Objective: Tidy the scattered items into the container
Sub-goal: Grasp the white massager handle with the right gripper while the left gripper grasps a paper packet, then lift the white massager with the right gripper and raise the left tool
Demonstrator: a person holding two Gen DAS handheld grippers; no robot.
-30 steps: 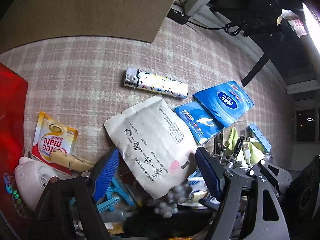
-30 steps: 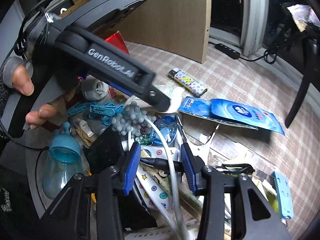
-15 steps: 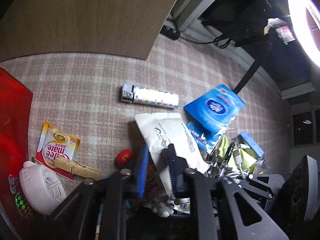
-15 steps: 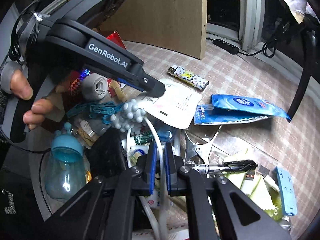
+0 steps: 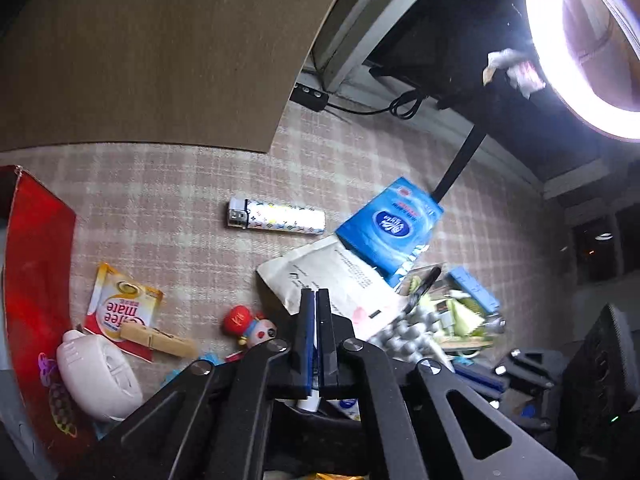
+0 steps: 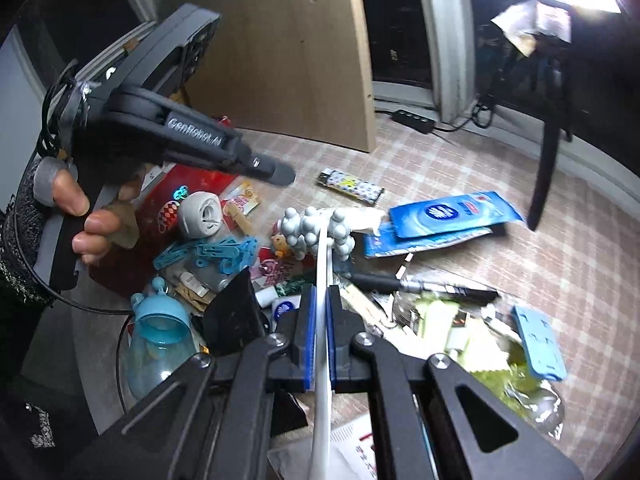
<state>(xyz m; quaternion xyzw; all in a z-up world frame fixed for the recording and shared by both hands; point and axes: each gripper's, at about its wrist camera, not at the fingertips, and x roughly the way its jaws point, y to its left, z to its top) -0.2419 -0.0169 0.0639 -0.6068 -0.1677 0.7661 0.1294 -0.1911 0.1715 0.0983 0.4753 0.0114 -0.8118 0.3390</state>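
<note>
My right gripper (image 6: 320,292) is shut on the white handle of a massager (image 6: 322,320) whose grey knobbed head (image 6: 316,230) is lifted above the clutter. The head also shows in the left wrist view (image 5: 404,336). My left gripper (image 5: 316,300) is shut with nothing visible between its pads, raised above a white paper envelope (image 5: 328,280). From the right wrist view the left gripper (image 6: 280,174) hovers over the pile. Scattered items include a patterned lighter (image 5: 276,220), blue wipe packs (image 5: 392,228) and a coffee sachet (image 5: 120,308).
A red box (image 5: 36,264) lies at the left with a white round device (image 5: 96,368) beside it. A wooden clothespin (image 5: 156,340), a small red toy (image 5: 244,324), blue pegs (image 6: 212,254), a blue bottle (image 6: 160,332), a black pen (image 6: 424,286) and a wooden board (image 5: 160,48) are around.
My right gripper closed on the massager handle and lifted it. My left gripper closed, rose and let the white envelope drop back on the cloth.
</note>
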